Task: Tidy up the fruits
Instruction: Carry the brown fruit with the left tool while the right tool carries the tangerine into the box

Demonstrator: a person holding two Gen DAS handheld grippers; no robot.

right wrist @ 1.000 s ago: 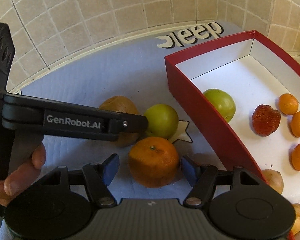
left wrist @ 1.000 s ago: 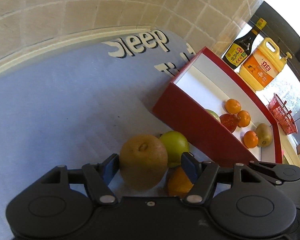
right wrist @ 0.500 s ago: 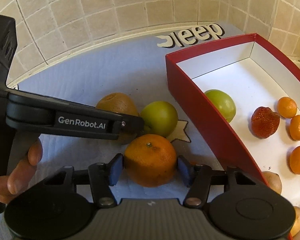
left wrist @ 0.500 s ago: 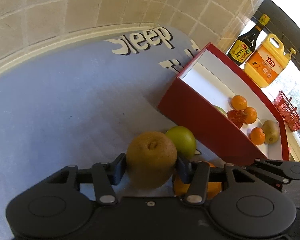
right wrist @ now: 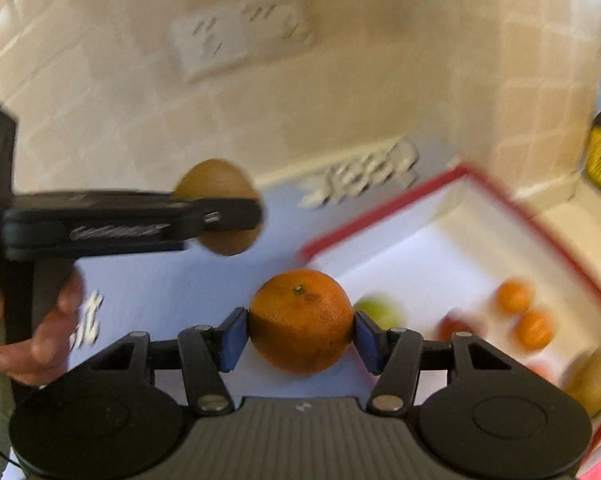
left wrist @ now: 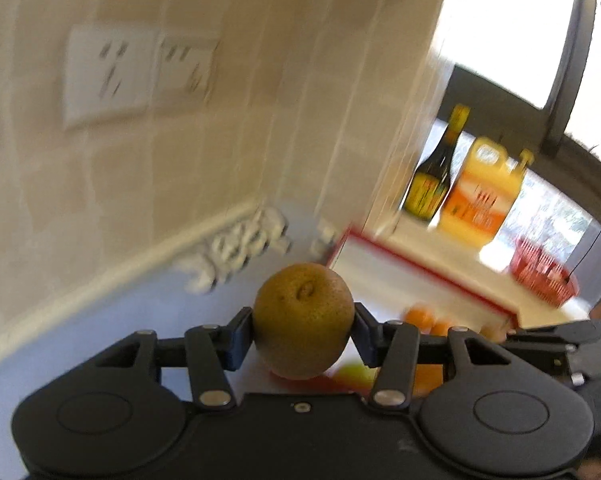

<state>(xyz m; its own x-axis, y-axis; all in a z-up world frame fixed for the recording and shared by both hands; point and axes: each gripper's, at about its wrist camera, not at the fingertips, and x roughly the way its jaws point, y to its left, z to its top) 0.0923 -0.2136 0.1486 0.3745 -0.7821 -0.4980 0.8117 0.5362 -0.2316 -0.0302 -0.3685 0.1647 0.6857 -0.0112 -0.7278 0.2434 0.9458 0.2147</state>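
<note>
My left gripper (left wrist: 302,332) is shut on a brown russet pear (left wrist: 303,320), held up above the blue mat (left wrist: 112,328). My right gripper (right wrist: 300,334) is shut on a large orange (right wrist: 300,320), also lifted off the mat. In the right wrist view the left gripper (right wrist: 216,216) shows from the side with the brown pear (right wrist: 214,178) in it, a hand (right wrist: 40,336) on its handle. The red box (right wrist: 516,208) with a white floor lies to the right, holding a green apple (right wrist: 380,310), small oranges (right wrist: 514,296), a red fruit and a brown fruit (right wrist: 594,376).
A tiled wall with white sockets (left wrist: 136,70) rises behind the mat. A dark sauce bottle (left wrist: 436,172), a yellow-orange jug (left wrist: 480,196) and a small red basket (left wrist: 542,272) stand beyond the box near the window. A green fruit (left wrist: 354,374) lies below my left gripper.
Both grippers closed on their fruits, the left on the brown pear and the right on the orange, then lifted them up off the mat. The views now tilt toward the wall.
</note>
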